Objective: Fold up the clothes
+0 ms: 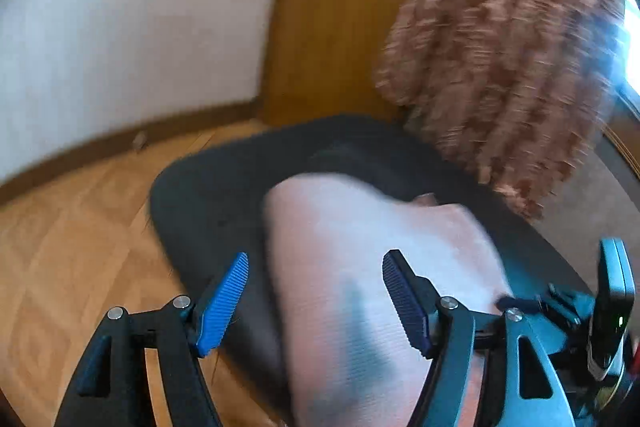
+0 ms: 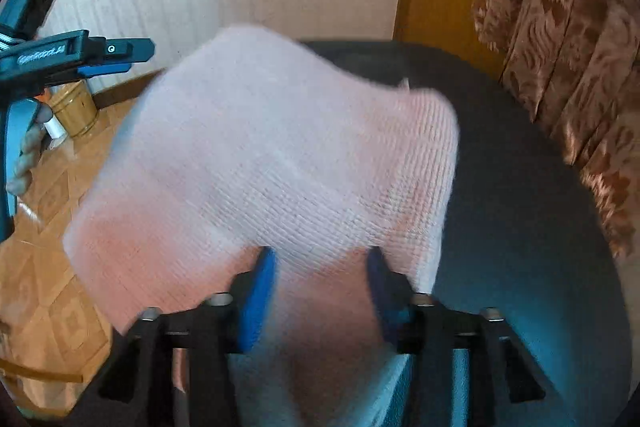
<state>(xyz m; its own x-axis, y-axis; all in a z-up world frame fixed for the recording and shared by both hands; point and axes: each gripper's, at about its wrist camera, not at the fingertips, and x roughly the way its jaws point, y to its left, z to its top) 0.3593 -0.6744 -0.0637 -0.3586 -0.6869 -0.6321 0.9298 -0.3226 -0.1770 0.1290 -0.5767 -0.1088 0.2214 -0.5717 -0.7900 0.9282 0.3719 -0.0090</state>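
In the left wrist view, the left gripper point(image 1: 316, 301) had its blue ribbed fingers point(image 1: 222, 307) spread wide with nothing held; the pink ribbed garment point(image 1: 360, 275) lay under and between them on the dark round surface point(image 1: 208, 187). This view was blurred. To its left it showed parquet floor point(image 1: 60, 247), a white wall point(image 1: 140, 27) with a brown skirting, then a wooden door frame point(image 1: 332, 27) and a patterned brown curtain point(image 1: 500, 67). At its right edge part of the other gripper point(image 1: 612, 307) showed.

Only the right wrist view showed, at far left, the left gripper point(image 2: 116, 61) from the side, with a hand point(image 2: 28, 155) on its handle and pale lettering on its body, too blurred to read with certainty. Beneath it, on the floor, stood a gold-coloured cylindrical container point(image 2: 76, 111) beside a small white object point(image 2: 54, 127), neither seen in the other view. Further right, the pink garment point(image 2: 272, 167) was raised off the dark surface point(image 2: 520, 247), draping over the right gripper point(image 2: 320, 279). Its blue fingers point(image 2: 260, 299) stood moderately apart with cloth bunched between them; whether they pinched it could not be told. The curtain point(image 2: 568, 67) hung sharper here.
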